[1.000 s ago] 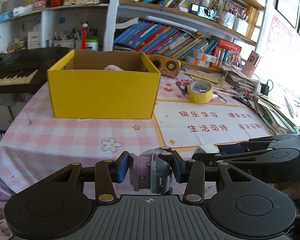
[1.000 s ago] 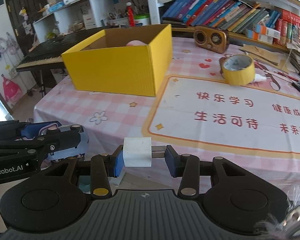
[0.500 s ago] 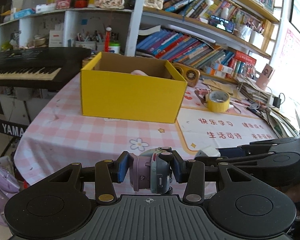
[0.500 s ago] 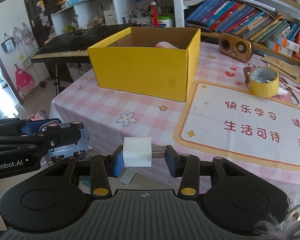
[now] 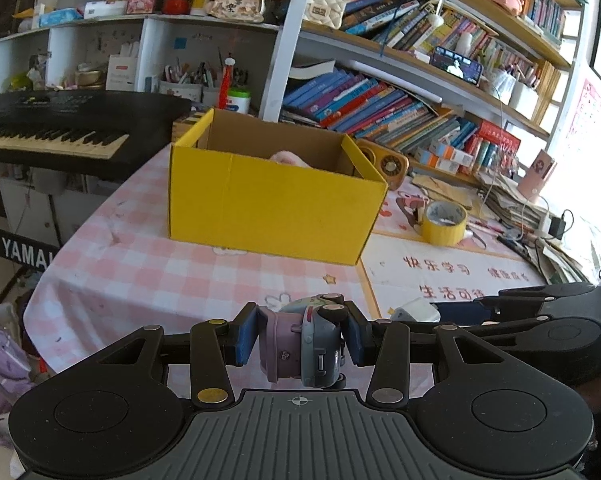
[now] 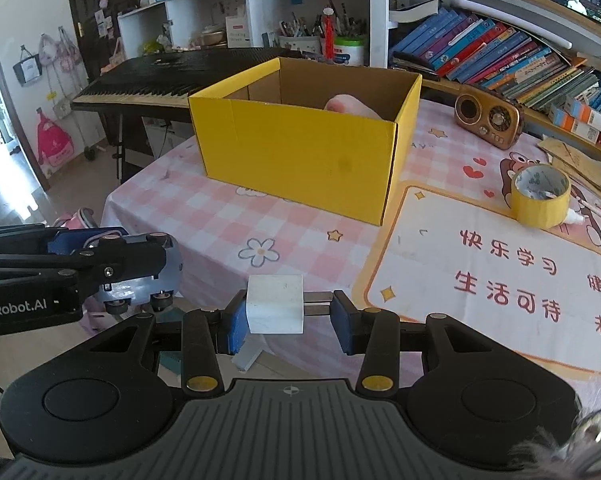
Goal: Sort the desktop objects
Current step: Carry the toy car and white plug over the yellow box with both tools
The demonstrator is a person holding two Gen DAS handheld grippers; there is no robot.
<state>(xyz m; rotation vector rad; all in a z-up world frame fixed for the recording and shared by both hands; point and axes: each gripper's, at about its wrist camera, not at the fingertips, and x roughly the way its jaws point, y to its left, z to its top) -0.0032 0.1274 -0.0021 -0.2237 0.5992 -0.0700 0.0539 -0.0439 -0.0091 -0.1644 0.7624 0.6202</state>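
My left gripper [image 5: 300, 338] is shut on a small grey and purple toy car [image 5: 304, 350], held in the air off the table's near edge. My right gripper [image 6: 288, 312] is shut on a white plug-in charger [image 6: 275, 303], with the metal prongs against the right pad. The open yellow cardboard box [image 5: 274, 202] stands on the pink checked tablecloth [image 5: 140, 276], with a pink object [image 6: 346, 105] inside. In the right wrist view the left gripper with the car [image 6: 140, 276] is at lower left. In the left wrist view the right gripper's charger [image 5: 414, 310] is at the right.
A yellow tape roll [image 6: 540, 196] and a brown retro radio [image 6: 488, 122] sit right of the box. A black keyboard [image 5: 52, 136] stands left of the table. Bookshelves [image 5: 380, 108] line the back. Papers and cables pile at the right edge [image 5: 540, 216].
Both grippers have pulled back and risen from the table, so the box looks smaller and farther. Both still hold their objects.
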